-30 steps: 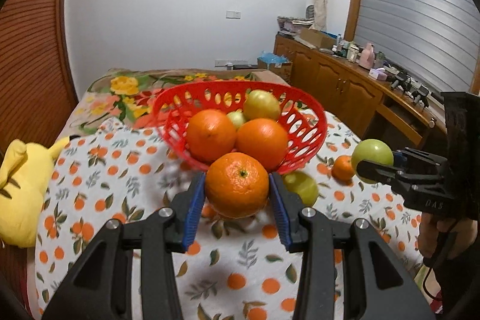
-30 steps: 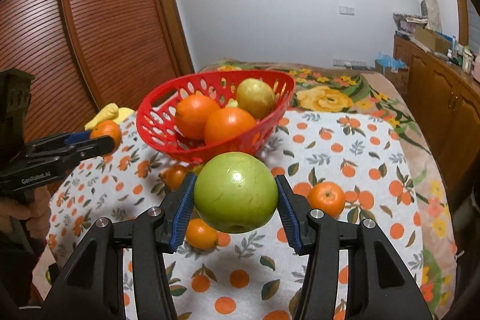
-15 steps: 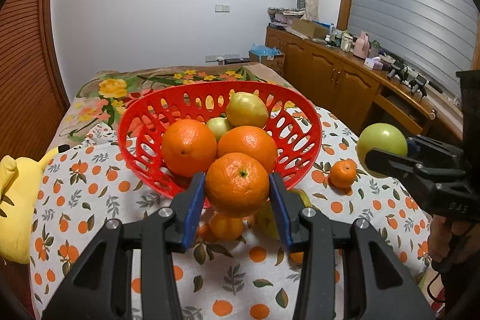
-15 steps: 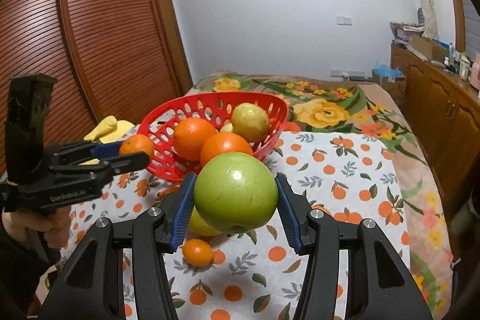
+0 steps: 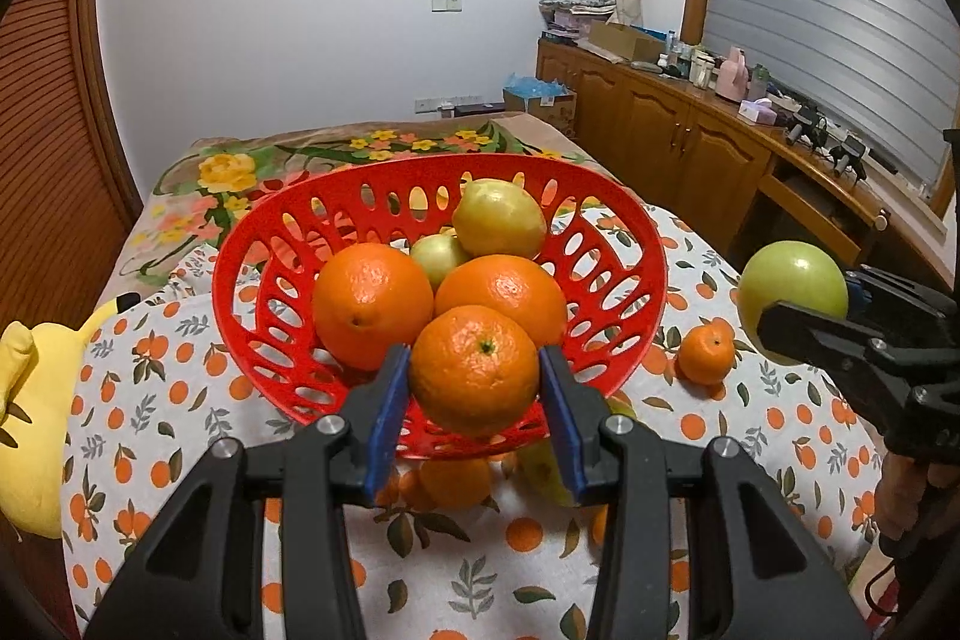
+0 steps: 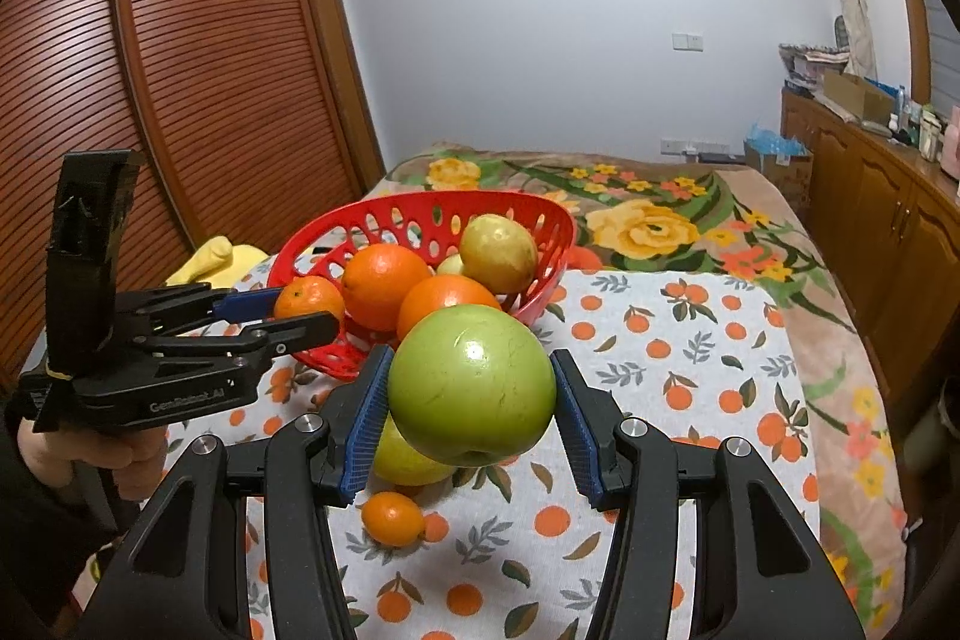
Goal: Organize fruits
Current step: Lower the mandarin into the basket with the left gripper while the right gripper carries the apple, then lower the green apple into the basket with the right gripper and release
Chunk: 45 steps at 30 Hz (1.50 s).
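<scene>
A red basket [image 5: 282,244] [image 6: 540,220] on the orange-print cloth holds two oranges [image 5: 372,304], a yellow pear [image 5: 498,220] and a small green fruit. My left gripper [image 5: 474,370] [image 6: 294,313] is shut on a mandarin [image 5: 474,370], held just above the basket's near rim. My right gripper [image 6: 471,388] [image 5: 804,304] is shut on a green apple [image 6: 471,388] [image 5: 792,283], held in the air right of the basket.
Loose on the cloth: a small mandarin [image 5: 707,355], a small orange fruit [image 6: 393,519], a yellow-green fruit [image 6: 408,460]. A yellow plush toy [image 5: 30,400] lies at the left. Wooden cabinets [image 5: 690,148] stand to the right, a slatted wardrobe [image 6: 210,70] to the left.
Both grippers have risen and moved towards the basket with their fruit. The mandarin now hangs over the basket's near rim; the apple is higher above the cloth.
</scene>
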Tool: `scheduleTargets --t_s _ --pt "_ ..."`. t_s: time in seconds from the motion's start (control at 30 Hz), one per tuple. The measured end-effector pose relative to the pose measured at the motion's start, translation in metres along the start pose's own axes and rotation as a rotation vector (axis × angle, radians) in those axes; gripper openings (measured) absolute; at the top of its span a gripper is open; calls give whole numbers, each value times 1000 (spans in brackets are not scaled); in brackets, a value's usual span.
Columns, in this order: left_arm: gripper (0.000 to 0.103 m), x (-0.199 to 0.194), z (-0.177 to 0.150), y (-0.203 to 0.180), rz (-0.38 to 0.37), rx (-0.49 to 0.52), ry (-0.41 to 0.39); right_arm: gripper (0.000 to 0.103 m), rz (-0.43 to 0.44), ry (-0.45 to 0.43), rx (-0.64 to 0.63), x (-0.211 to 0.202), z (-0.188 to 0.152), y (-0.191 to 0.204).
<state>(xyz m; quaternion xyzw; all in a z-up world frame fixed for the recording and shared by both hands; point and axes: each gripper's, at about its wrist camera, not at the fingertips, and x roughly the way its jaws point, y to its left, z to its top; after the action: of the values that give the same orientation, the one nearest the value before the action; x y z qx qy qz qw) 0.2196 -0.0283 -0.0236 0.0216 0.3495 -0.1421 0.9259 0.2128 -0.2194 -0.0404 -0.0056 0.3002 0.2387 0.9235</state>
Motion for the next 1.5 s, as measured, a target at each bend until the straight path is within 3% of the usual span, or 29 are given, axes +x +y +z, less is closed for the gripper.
scheduleTargets --t_s 0.07,0.17,0.6,0.77,1.5 --pt "43 0 0 0 0 2 3 53 0 -1 1 0 0 0" --pt "54 -1 1 3 7 -3 -7 53 0 0 1 0 0 0" --pt "61 -27 -7 23 15 -48 -42 53 10 3 -16 11 14 9" --pt "68 -43 -10 30 59 -33 -83 53 17 6 -28 19 18 18" --pt "69 -63 -28 53 69 -56 -104 53 51 73 -78 71 27 53"
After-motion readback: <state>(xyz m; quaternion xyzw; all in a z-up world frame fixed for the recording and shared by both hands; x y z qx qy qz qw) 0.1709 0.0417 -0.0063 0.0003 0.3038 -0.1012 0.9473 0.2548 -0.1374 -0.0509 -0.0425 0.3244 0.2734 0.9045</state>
